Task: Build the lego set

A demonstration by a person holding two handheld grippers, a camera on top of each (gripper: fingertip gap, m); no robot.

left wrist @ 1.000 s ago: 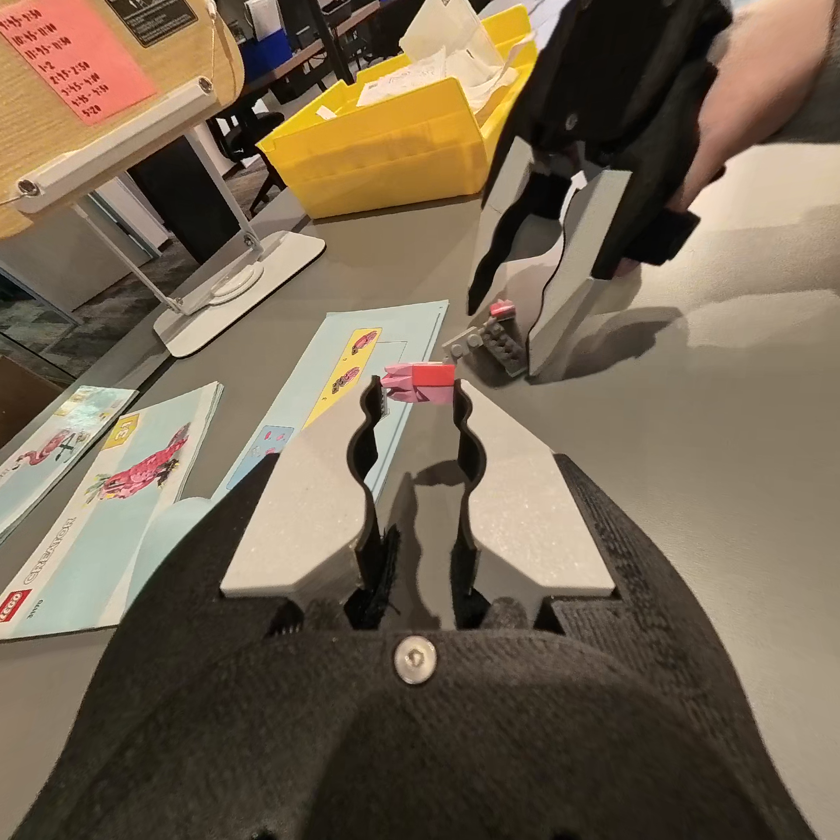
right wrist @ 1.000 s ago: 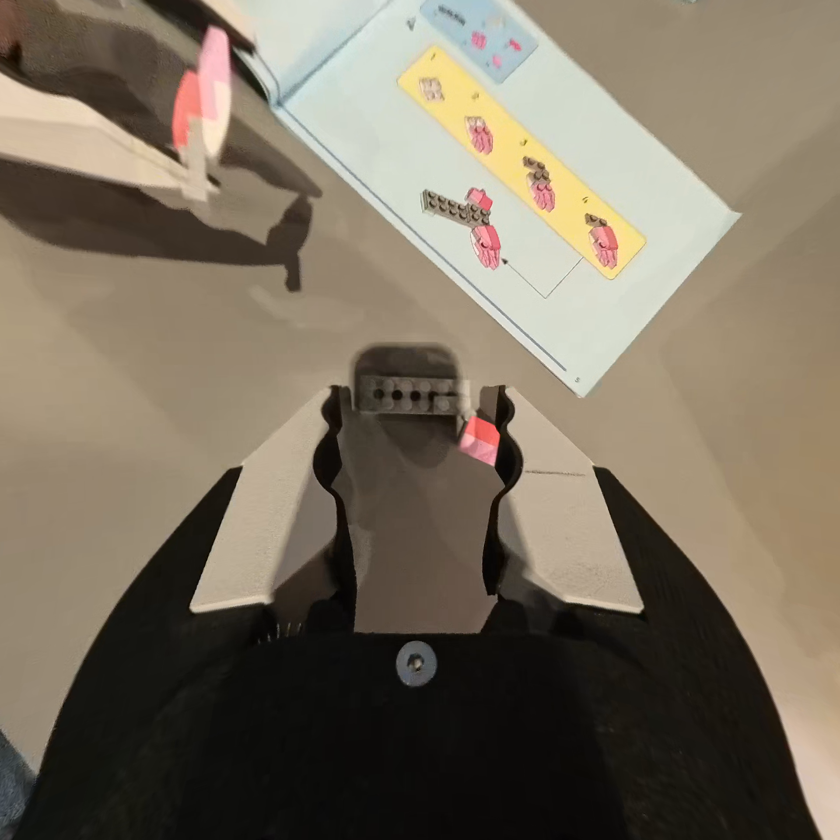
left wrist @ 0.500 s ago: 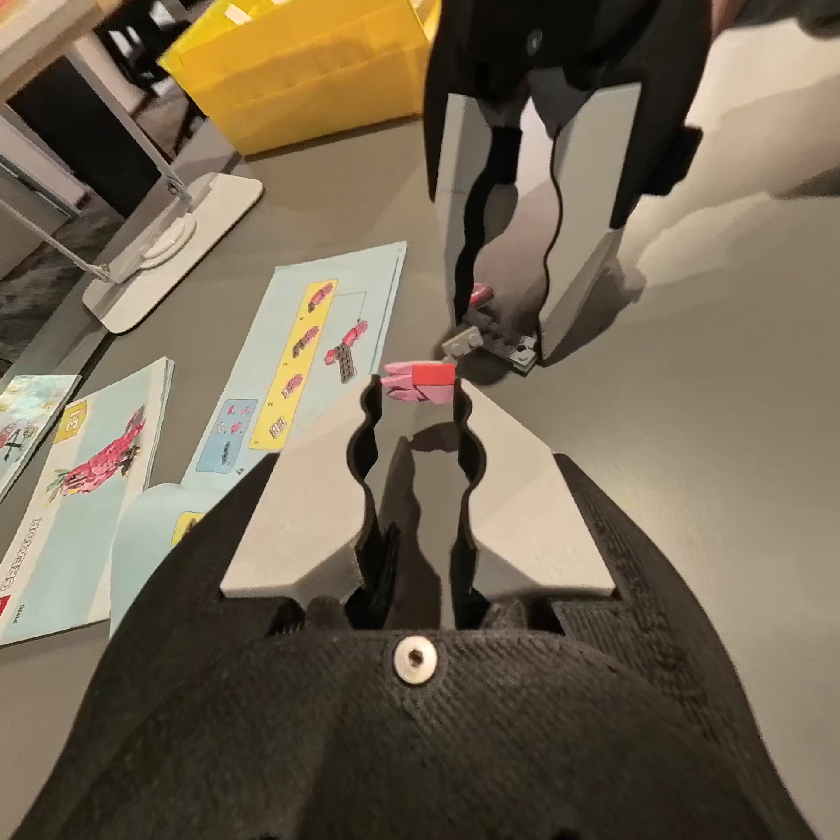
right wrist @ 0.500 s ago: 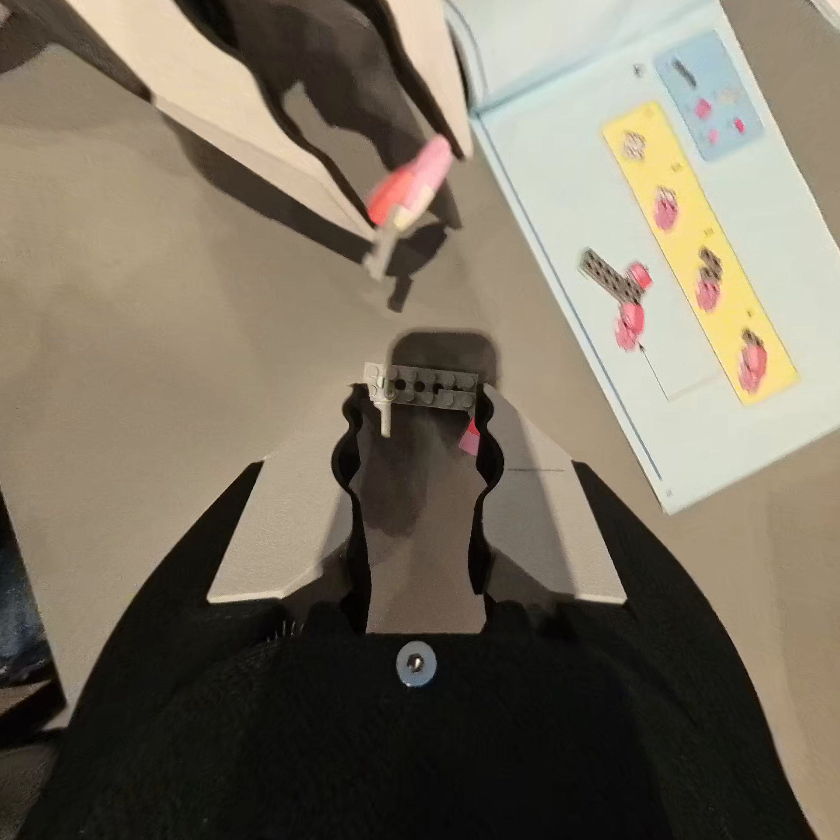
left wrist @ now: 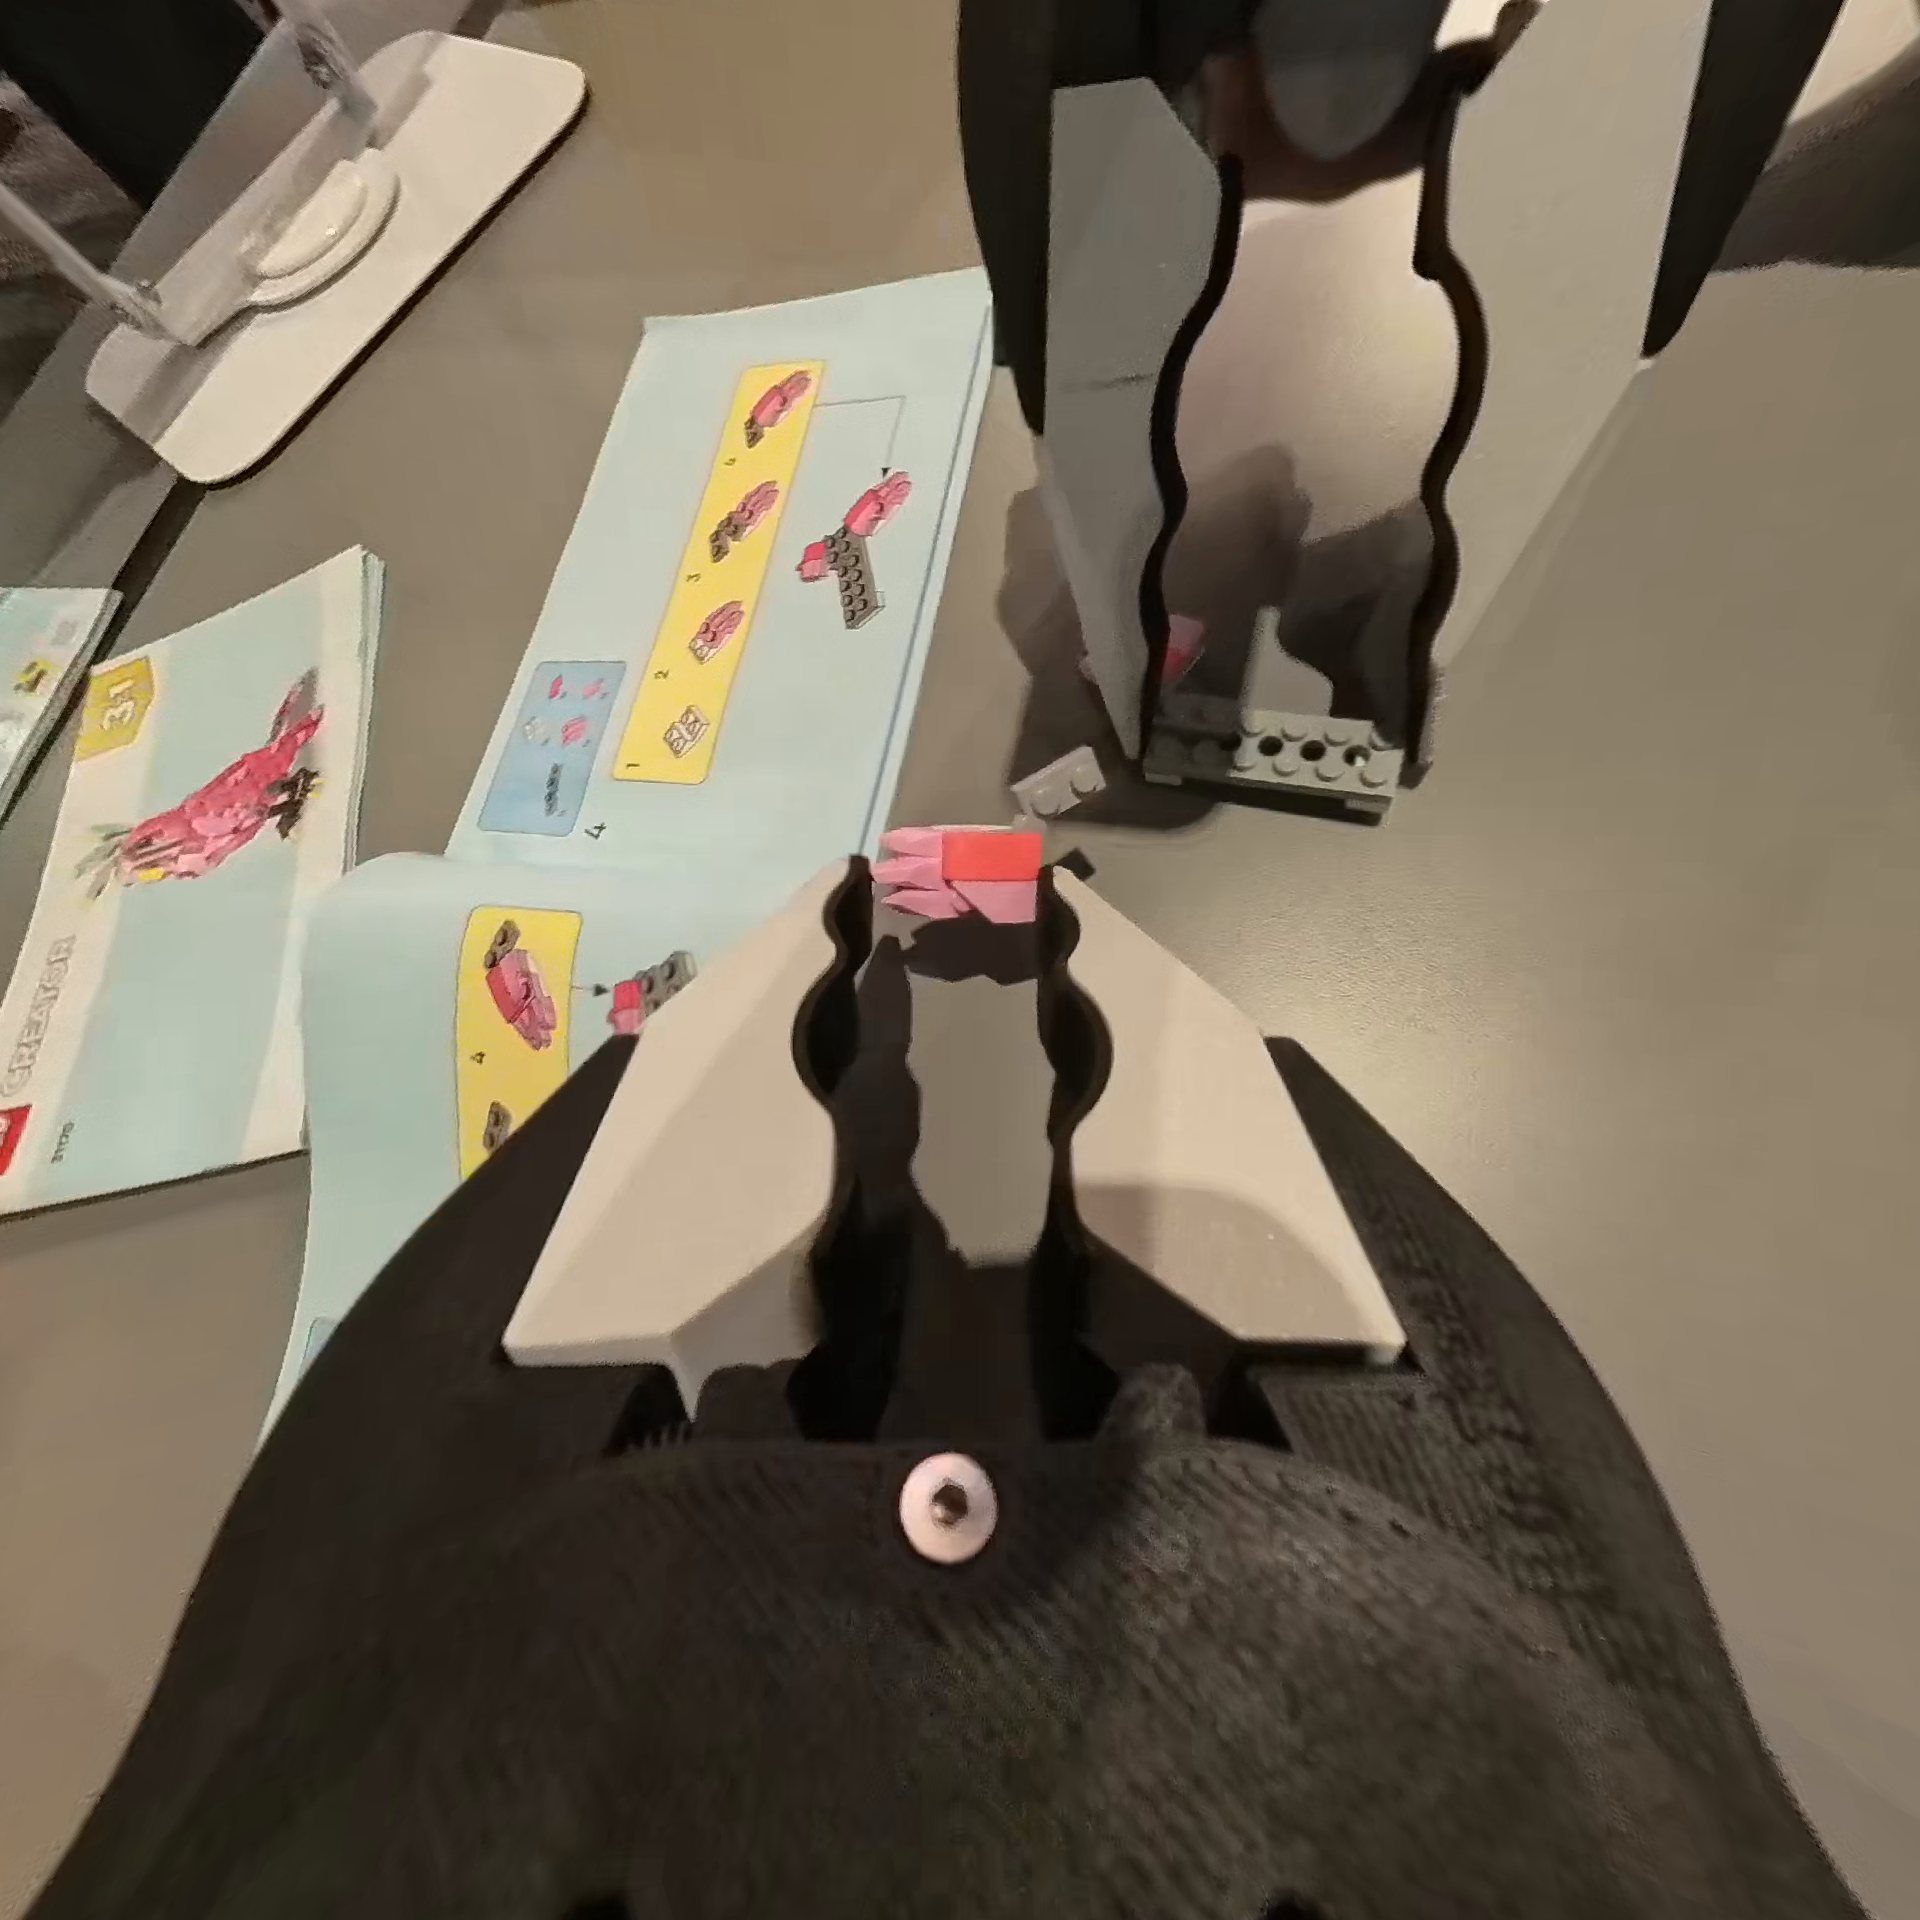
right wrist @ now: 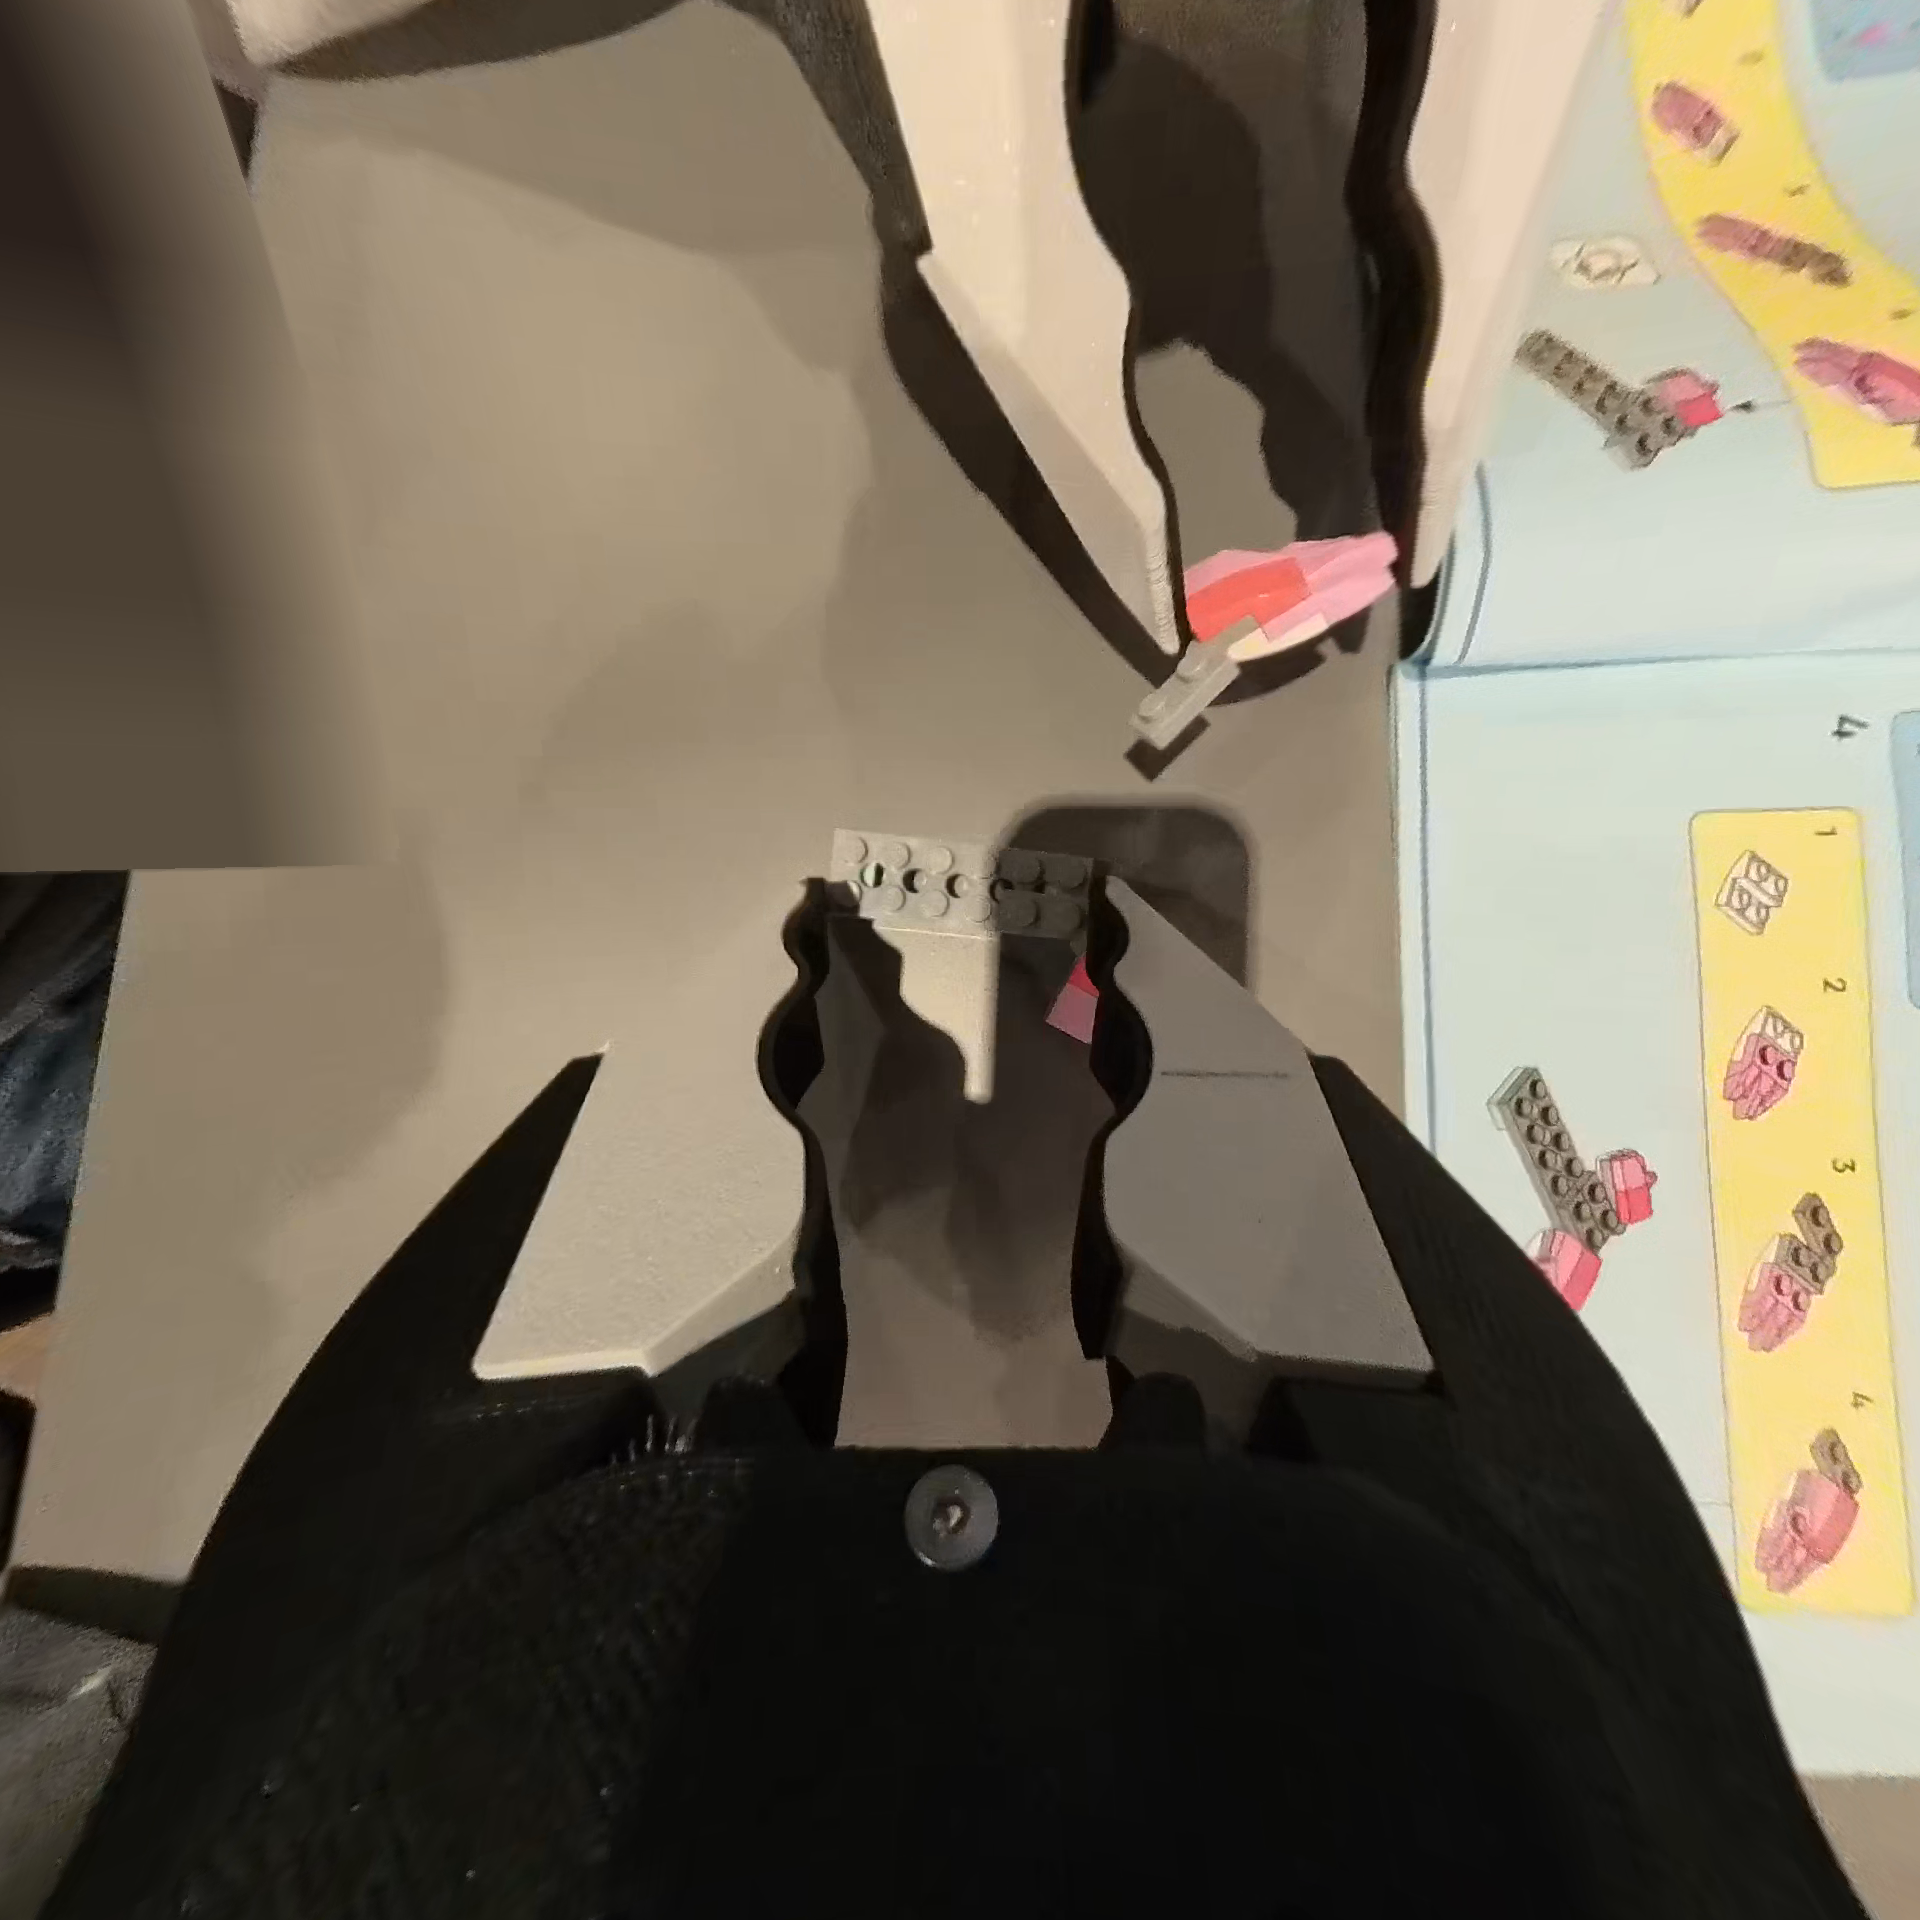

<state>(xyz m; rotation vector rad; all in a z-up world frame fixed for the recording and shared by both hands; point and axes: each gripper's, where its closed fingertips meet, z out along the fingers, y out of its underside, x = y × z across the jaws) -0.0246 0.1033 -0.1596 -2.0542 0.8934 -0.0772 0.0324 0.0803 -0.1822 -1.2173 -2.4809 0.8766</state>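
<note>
- The two grippers are way closer together than a second ago. The left gripper (left wrist: 956, 883) now sits right in front of the right gripper (right wrist: 961, 904), tips nearly facing each other over the open part of the bench (left wrist: 1558, 1039), just beside the booklet's edge.
- Left fingers are clenched on the pink piece (left wrist: 961, 875) (pink with a red brick on top), same hold as before. A small grey plate (right wrist: 1179, 691) hangs off its underside, and its tip has come down to about bench level, though I can't tell if it's touching.
- Right fingers are clamped on the ends of the grey plate (right wrist: 961, 883), which they hold down on the bench. There's a little pink brick (right wrist: 1075, 1003) tucked against the inner side of one finger.
- The open booklet (left wrist: 790, 582) has swung in closer too, with the step picture showing pink bits on a long grey plate.
- My read: this is the line-up for pressing the pink piece onto the grey plate. They're still apart, so nothing's joined yet.
</note>
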